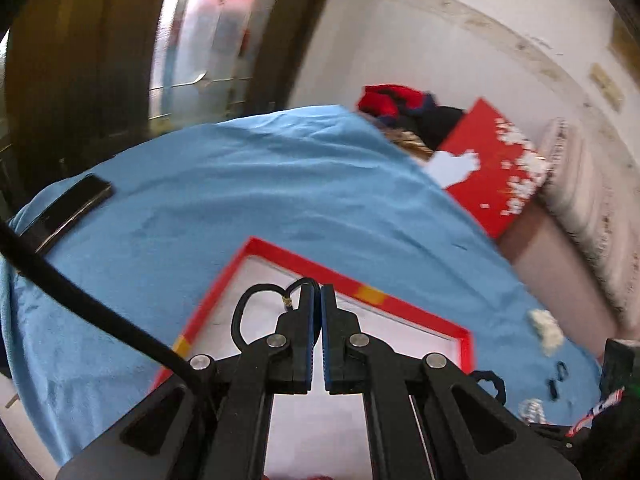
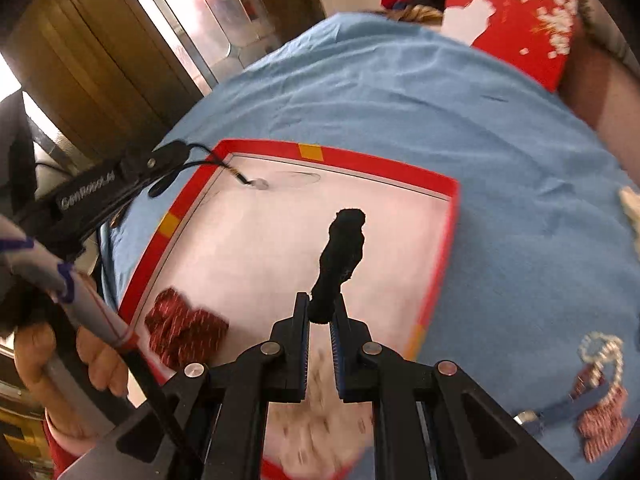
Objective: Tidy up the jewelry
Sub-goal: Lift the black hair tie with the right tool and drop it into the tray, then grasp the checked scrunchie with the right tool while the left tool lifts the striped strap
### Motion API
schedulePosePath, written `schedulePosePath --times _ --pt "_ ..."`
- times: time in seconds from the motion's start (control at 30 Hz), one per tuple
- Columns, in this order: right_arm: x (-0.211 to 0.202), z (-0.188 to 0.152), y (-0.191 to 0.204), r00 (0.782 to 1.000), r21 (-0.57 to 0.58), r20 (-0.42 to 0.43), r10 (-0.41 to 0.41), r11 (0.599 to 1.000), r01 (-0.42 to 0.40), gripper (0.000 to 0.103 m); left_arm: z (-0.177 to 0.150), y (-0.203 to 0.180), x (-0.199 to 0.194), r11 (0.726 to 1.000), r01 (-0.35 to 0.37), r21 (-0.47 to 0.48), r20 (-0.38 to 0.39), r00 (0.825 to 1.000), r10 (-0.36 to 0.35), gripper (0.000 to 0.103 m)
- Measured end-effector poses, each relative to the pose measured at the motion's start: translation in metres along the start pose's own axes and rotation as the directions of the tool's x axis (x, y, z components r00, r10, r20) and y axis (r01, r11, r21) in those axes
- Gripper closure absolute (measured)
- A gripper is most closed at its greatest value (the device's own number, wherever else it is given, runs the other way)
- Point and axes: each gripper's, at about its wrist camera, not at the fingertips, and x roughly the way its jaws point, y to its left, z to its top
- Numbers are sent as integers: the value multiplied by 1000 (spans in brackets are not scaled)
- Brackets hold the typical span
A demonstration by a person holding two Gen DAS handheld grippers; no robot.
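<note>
Left wrist view: we see our left tool (image 1: 320, 292) clenched on thin black cord (image 1: 256, 300), above far corner of red-edged white tray (image 1: 360, 288). Cord loops out beside tips. Tray lies on blue cloth (image 1: 240, 184). Right wrist view: our right tool (image 2: 320, 304) grips fuzzy black piece (image 2: 340, 256) over middle of tray. Sparkly red piece (image 2: 184, 324) rests in tray, near its left edge. White bead string (image 2: 604, 356) lies on cloth, outside tray.

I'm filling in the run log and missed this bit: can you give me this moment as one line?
left gripper: shut on black cord | right gripper: shut on black fabric piece | both over red-rimmed tray | red glitter bow in tray
</note>
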Motion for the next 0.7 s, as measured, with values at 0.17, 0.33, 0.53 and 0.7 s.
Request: schedulePosePath --times 0.17,0.33,0.53,0.7 --pt "31 20 -6 1000 44 -21 10 999 -9 92 0 6 11 995 -94 14 10 995 94 100" --pt "47 30 -17 998 115 -32 56 992 -52 91 3 13 11 996 -74 -47 0 997 74 97" --pt "33 24 -24 999 131 -23 29 991 -25 72 7 17 5 992 -23 -121 13 1000 25 63" --pt "16 16 -33 1000 155 1 18 988 -18 55 9 16 0 987 21 -158 17 1000 -18 57"
